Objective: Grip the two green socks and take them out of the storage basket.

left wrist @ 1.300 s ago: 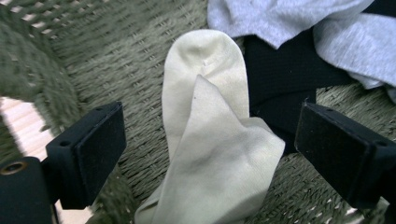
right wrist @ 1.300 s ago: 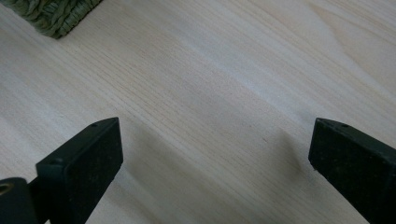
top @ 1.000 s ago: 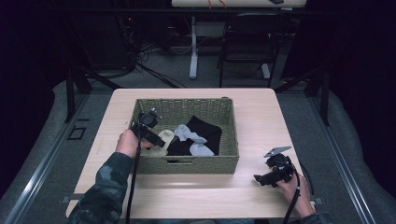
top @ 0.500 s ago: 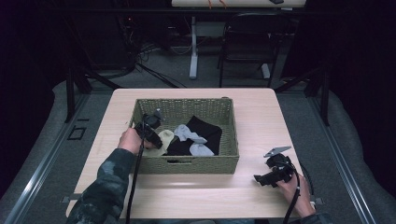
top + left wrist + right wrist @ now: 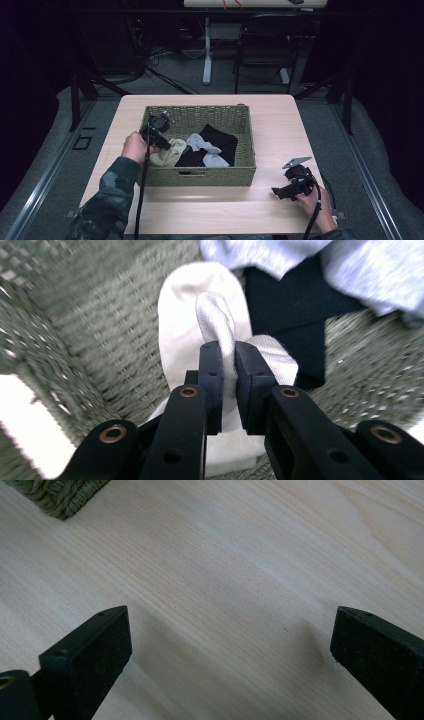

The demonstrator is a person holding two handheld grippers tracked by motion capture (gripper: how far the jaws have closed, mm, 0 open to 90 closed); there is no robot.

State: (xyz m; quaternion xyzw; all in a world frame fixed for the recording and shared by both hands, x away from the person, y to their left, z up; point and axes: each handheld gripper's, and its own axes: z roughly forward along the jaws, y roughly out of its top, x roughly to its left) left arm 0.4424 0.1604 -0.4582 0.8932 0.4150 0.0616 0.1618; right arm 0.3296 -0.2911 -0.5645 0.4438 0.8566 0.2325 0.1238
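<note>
A green woven basket stands on the wooden table and holds socks. My left gripper reaches into its left side; its jaws have just been closing and now pinch a fold of the cream sock, lifting it slightly. The cream sock lies by the basket's left wall. A grey sock and black socks lie beside it, also seen as grey sock and black sock. My right gripper rests low over the table at the front right, open, with bare wood between its pads.
The basket's corner lies ahead of the right gripper. Bare table stretches in front of the basket. A chair and a table leg stand on the floor beyond the table.
The left gripper has dipped into the basket, shut on the cream sock and risen a little with it. The right gripper has stayed where it was.
</note>
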